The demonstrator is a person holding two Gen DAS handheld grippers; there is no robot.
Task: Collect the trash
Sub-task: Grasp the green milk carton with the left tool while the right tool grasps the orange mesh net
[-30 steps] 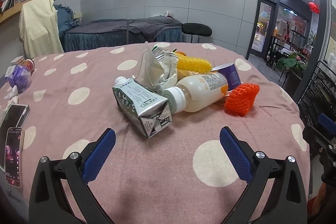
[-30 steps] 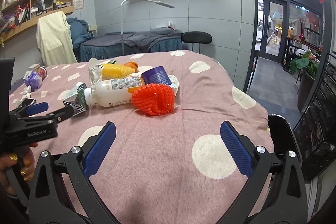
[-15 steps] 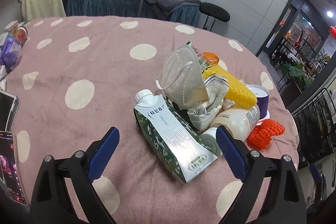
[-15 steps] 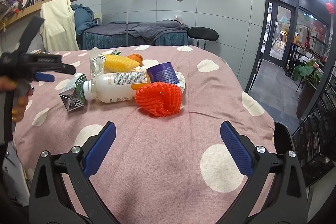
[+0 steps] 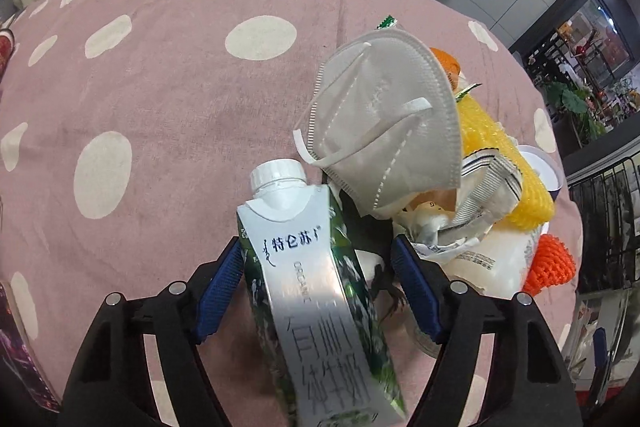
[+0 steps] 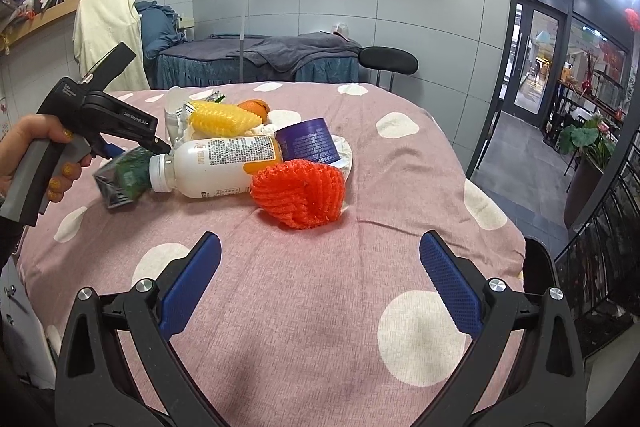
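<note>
A green and silver milk carton [image 5: 320, 291] with a white cap lies between the fingers of my left gripper [image 5: 320, 287]; the left finger touches it and a gap shows on the right. It also shows in the right wrist view [image 6: 124, 179]. Beside it lie a white face mask [image 5: 384, 123], a white bottle [image 6: 216, 167], yellow foam net [image 6: 224, 117], orange foam net [image 6: 300, 195] and a purple cup [image 6: 310, 141]. My right gripper [image 6: 320, 279] is open and empty, short of the orange net.
The pile lies on a table with a pink polka-dot cloth [image 6: 400, 227]. A phone [image 5: 16, 359] lies at the table's left edge. A black chair [image 6: 388, 61] and a massage bed [image 6: 260, 59] stand beyond. The table's right edge drops off near a metal rack [image 6: 600, 247].
My left gripper has moved forward and down over the milk carton and its jaws have narrowed around it. My right gripper has barely moved.
</note>
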